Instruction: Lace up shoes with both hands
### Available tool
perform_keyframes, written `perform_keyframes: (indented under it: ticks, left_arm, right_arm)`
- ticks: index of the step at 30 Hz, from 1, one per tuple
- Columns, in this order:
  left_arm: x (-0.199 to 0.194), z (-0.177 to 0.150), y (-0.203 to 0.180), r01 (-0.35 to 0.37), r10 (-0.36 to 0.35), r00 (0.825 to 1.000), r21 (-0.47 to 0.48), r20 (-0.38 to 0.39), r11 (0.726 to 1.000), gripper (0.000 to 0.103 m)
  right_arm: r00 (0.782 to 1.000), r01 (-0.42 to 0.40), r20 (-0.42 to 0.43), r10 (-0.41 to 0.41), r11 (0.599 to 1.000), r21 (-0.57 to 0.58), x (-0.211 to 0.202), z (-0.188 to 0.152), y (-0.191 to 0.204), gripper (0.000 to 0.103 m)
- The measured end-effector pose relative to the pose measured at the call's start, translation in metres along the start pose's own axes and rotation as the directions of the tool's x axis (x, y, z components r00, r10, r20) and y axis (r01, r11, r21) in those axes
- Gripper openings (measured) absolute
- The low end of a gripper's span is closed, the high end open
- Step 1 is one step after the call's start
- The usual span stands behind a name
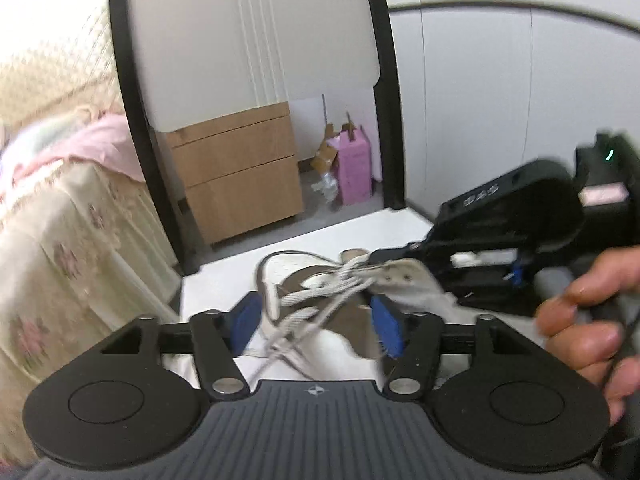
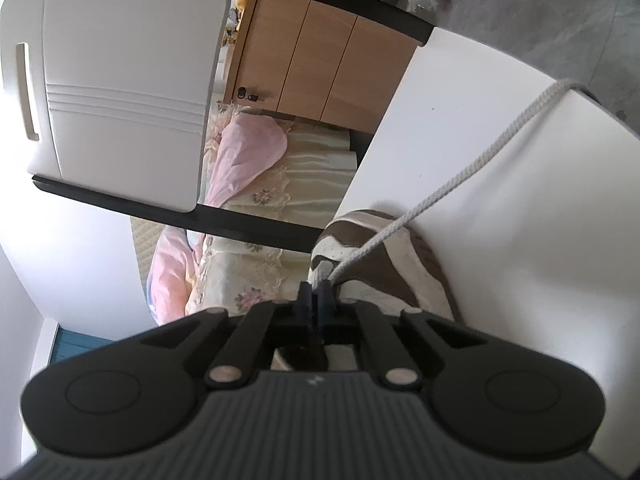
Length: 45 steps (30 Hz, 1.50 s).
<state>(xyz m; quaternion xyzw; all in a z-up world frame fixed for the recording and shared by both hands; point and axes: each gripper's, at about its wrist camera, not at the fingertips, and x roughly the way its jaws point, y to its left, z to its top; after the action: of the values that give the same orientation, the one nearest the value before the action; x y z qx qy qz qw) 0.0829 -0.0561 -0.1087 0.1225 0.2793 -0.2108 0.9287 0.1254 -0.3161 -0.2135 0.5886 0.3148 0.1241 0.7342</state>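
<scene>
A brown-and-white shoe (image 1: 308, 276) lies on the white table (image 1: 224, 280). Its white laces (image 1: 304, 320) cross loosely between the blue pads (image 1: 246, 322) of my left gripper (image 1: 316, 326), which is open, and neither pad touches them. My right gripper (image 1: 378, 257) comes in from the right with a hand (image 1: 588, 320) on its grip, its tip at the lace bundle. In the right wrist view my right gripper (image 2: 318, 286) is shut on one white lace (image 2: 460, 180), which runs taut up and to the right over the shoe (image 2: 384, 256).
A chair with a black frame (image 1: 136, 120) and white back stands just past the table edge. Behind it are a wooden drawer cabinet (image 1: 236, 168), a pink box (image 1: 354, 168) on the floor, and a bed with a floral cover (image 1: 60, 248).
</scene>
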Motion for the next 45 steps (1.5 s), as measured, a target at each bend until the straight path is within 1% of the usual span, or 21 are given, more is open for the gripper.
perform_keyframes:
  ticks: [2,5,8,11,14,15,19,21,27,31,34,36,38,41,42,44,45]
  left_arm:
    - [-0.004,-0.002,-0.006,0.013,-0.013,1.000,0.006,0.024,1.000,0.073]
    - [-0.002,-0.005,-0.015,-0.045,0.043,0.998,0.039,0.047,0.998,0.073]
    - [0.011,-0.008,-0.013,-0.076,0.076,0.997,-0.009,0.014,0.997,0.073]
    - [0.017,-0.015,-0.015,-0.134,0.134,0.991,0.026,-0.009,0.991,0.073]
    - [0.022,-0.015,-0.009,-0.131,0.129,0.989,-0.032,-0.067,0.991,0.073]
    - [0.022,-0.015,-0.009,-0.134,0.132,0.989,-0.033,-0.068,0.990,0.073]
    - [0.024,-0.016,-0.014,-0.149,0.149,0.985,0.001,-0.083,0.989,0.073]
    - [0.024,-0.021,-0.017,-0.162,0.164,0.984,0.037,-0.075,0.986,0.073]
    - [0.025,-0.022,-0.014,-0.163,0.164,0.983,0.016,-0.080,0.986,0.073]
    - [0.026,-0.023,-0.014,-0.161,0.162,0.984,0.015,-0.080,0.987,0.073]
    - [0.029,-0.023,-0.012,-0.166,0.167,0.983,0.018,-0.081,0.986,0.073]
    - [0.031,-0.023,-0.012,-0.170,0.170,0.982,0.013,-0.087,0.985,0.073]
    - [0.032,-0.022,-0.012,-0.175,0.175,0.980,0.010,-0.091,0.985,0.073]
    - [0.033,-0.022,-0.013,-0.182,0.183,0.979,0.013,-0.088,0.983,0.073]
    - [0.033,-0.022,-0.013,-0.186,0.186,0.979,0.015,-0.085,0.982,0.073]
    - [0.032,-0.021,-0.014,-0.190,0.191,0.978,0.018,-0.078,0.982,0.072]
    - [0.032,-0.021,-0.015,-0.189,0.190,0.979,0.021,-0.071,0.982,0.070]
  right_arm:
    - [1.000,0.004,0.012,-0.004,1.000,0.003,0.001,-0.002,0.000,0.003]
    - [1.000,0.010,0.027,-0.010,1.000,0.010,0.001,-0.003,0.001,0.003]
    - [0.999,0.018,0.042,-0.018,1.000,0.006,0.001,-0.005,0.002,0.003]
    - [0.998,0.035,0.047,-0.033,0.999,-0.029,0.000,-0.004,0.006,0.003]
    - [0.997,0.037,0.068,-0.035,0.999,-0.023,-0.005,-0.001,0.005,0.003]
    - [0.996,0.039,0.076,-0.037,0.999,-0.018,-0.006,-0.001,0.004,0.003]
    - [0.993,0.058,0.107,-0.055,0.998,-0.026,-0.011,0.002,0.004,0.003]
    - [0.990,0.067,0.124,-0.064,0.998,-0.013,-0.014,0.004,0.002,0.003]
    - [0.976,0.119,0.183,-0.120,0.993,0.016,-0.024,0.012,-0.003,0.003]
    - [0.961,0.146,0.236,-0.144,0.989,0.011,-0.039,0.022,-0.007,0.003]
    - [0.942,0.183,0.285,-0.177,0.983,0.006,-0.055,0.032,-0.012,0.003]
    - [0.922,0.213,0.329,-0.205,0.977,0.012,-0.068,0.037,-0.016,0.003]
    - [0.888,0.258,0.385,-0.252,0.965,0.037,-0.084,0.043,-0.021,0.003]
    - [0.848,0.328,0.435,-0.303,0.945,0.018,-0.097,0.051,-0.020,0.003]
    - [0.846,0.337,0.436,-0.306,0.941,0.007,-0.099,0.051,-0.019,0.003]
    - [0.860,0.320,0.421,-0.288,0.947,-0.006,-0.099,0.051,-0.019,0.003]
    - [0.858,0.338,0.418,-0.299,0.941,-0.018,-0.099,0.050,-0.017,0.005]
